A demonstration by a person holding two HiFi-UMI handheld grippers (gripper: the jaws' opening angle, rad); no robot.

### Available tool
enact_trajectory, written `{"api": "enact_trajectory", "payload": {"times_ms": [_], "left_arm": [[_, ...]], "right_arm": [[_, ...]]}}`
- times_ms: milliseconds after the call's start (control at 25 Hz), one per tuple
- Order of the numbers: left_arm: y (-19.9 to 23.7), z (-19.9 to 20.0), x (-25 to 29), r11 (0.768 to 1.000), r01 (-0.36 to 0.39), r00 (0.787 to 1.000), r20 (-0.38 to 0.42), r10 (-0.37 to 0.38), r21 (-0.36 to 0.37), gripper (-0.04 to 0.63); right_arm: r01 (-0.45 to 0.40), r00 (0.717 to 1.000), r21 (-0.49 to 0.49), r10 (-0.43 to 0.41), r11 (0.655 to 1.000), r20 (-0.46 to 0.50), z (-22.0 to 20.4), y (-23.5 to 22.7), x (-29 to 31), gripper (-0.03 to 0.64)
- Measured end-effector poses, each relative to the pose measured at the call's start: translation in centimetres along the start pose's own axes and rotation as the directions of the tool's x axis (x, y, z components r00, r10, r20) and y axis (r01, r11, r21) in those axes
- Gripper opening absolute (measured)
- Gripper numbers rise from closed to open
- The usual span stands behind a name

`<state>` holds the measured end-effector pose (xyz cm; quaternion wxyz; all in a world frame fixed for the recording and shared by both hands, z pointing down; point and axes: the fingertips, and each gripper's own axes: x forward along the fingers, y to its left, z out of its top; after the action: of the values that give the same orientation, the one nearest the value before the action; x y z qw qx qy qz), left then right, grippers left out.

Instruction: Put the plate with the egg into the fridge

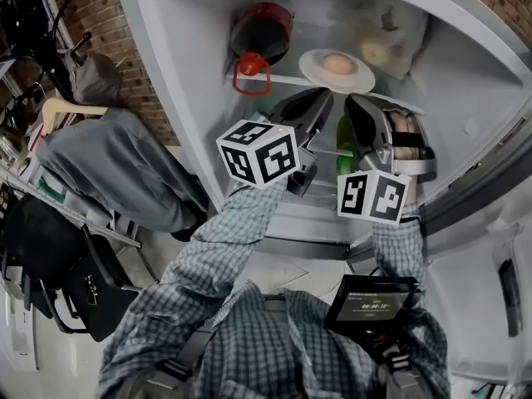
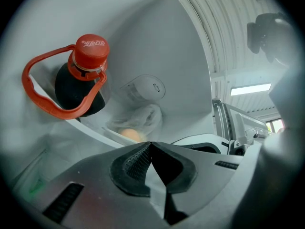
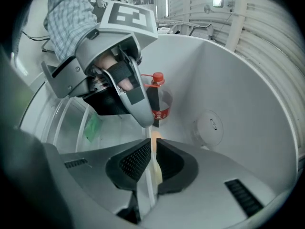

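Head view: plate [image 1: 314, 66] with egg [image 1: 337, 62] looks set on the fridge shelf [image 1: 283, 80], just right of the bottle [image 1: 259, 32]; only release and pull-out left. Right tool [image 3: 151, 144] clamped on the plate rim; left tool [image 2: 150, 144] pinched together, empty. White print on the bottle cap is unreadable.

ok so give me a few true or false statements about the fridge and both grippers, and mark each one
1. The left gripper is shut and holds nothing. True.
2. The plate with the egg is on a table outside the fridge. False: it is on a fridge shelf, to the right of the dark bottle.
3. The bottle's cap is blue. False: it is red, like the handle.
4. The right gripper is closed on the plate's rim. True.
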<state>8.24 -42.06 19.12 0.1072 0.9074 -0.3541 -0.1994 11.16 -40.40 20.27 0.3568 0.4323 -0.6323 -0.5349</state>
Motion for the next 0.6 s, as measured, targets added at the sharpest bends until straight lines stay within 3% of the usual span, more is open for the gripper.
{"api": "enact_trajectory", "payload": {"times_ms": [320,440,600], "left_arm": [[-0.9,-1.4,-1.8,1.0,-0.004,1.0,-0.013,0.004,0.018,0.006],[-1.1,-2.7,-3.0,0.999,-0.018,0.999,-0.032,0.02,0.041,0.006],[-0.7,-5.1,-4.7,0.996,-0.05,0.996,-0.072,0.055,0.068,0.008]], "right_arm": [[-0.041,0.999,0.258,0.031,0.965,0.04,-0.3,2.4,-1.8,0.02],[-0.09,0.995,0.446,0.057,0.891,0.087,0.0,4.1,-2.4,0.018],[-0.164,0.985,0.657,0.083,0.736,0.153,0.6,6.4,-3.5,0.018]]}}
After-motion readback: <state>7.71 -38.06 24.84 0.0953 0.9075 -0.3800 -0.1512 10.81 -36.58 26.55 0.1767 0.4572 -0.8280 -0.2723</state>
